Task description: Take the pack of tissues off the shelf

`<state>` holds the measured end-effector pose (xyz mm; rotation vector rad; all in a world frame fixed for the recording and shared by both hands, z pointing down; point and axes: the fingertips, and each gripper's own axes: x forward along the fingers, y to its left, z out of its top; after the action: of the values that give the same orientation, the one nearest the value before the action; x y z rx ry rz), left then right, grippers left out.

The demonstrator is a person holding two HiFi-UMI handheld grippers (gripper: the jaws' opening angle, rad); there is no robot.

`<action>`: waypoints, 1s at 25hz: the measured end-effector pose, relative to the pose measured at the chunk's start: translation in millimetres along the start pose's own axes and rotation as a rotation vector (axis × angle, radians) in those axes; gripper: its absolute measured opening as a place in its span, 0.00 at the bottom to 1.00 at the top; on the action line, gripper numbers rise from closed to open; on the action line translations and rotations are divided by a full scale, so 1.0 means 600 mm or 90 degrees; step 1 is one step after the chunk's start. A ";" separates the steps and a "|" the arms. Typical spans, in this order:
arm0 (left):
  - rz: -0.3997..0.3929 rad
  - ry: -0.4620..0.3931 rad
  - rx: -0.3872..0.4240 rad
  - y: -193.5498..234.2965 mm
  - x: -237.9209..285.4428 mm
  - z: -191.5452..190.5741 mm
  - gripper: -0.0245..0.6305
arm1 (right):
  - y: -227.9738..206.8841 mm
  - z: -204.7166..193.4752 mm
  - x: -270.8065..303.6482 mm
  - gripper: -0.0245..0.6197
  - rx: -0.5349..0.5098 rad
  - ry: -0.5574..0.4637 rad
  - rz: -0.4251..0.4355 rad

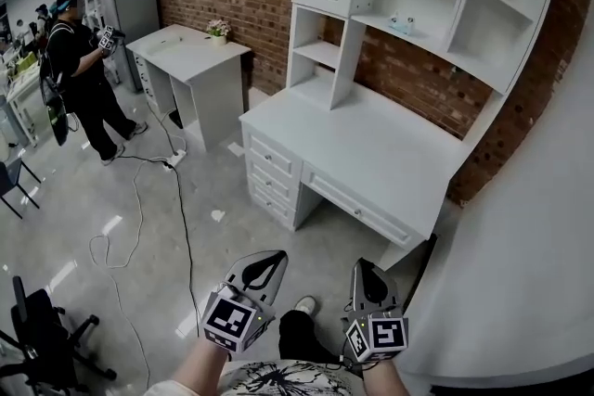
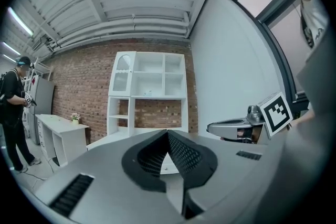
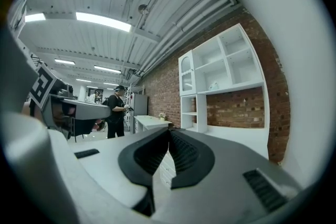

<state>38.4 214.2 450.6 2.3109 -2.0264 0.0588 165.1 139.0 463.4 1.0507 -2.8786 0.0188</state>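
Observation:
A small pale pack of tissues [image 1: 401,23] lies on the middle shelf of the white hutch [image 1: 422,37] above a white desk [image 1: 371,158], against a brick wall. It is tiny in the left gripper view [image 2: 148,93] and in the right gripper view [image 3: 213,85]. My left gripper [image 1: 264,262] and right gripper [image 1: 365,272] hang low in front of me, well short of the desk. The left gripper [image 2: 167,132] is shut with nothing between its jaws. The right gripper [image 3: 169,131] is also shut and empty.
A second white desk [image 1: 190,56] with a flower pot [image 1: 219,29] stands at the left. A person in black [image 1: 79,70] stands beyond it. A cable [image 1: 181,227] trails over the floor, with a black chair [image 1: 42,338] at the lower left. A white wall [image 1: 529,227] rises close on my right.

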 end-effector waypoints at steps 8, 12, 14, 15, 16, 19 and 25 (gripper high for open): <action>0.016 -0.019 0.025 0.095 0.133 0.027 0.06 | -0.059 0.015 0.169 0.05 -0.009 -0.005 0.023; 0.011 -0.016 0.031 0.146 0.231 0.053 0.06 | -0.110 0.043 0.266 0.05 -0.013 -0.018 0.028; 0.008 -0.020 0.034 0.171 0.283 0.065 0.06 | -0.140 0.055 0.313 0.05 -0.014 -0.025 0.026; 0.007 -0.025 0.036 0.183 0.310 0.071 0.06 | -0.156 0.060 0.336 0.05 -0.014 -0.028 0.024; 0.007 -0.029 0.038 0.195 0.335 0.077 0.06 | -0.171 0.065 0.357 0.05 -0.016 -0.031 0.022; 0.004 -0.040 0.036 0.225 0.405 0.091 0.06 | -0.213 0.075 0.410 0.05 -0.023 -0.033 0.014; -0.015 -0.038 0.022 0.258 0.515 0.086 0.06 | -0.279 0.073 0.475 0.05 -0.026 -0.023 -0.010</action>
<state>-75.3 -115.3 425.7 2.3840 -2.0414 0.0231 52.6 -173.6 438.8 1.0774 -2.8903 -0.0595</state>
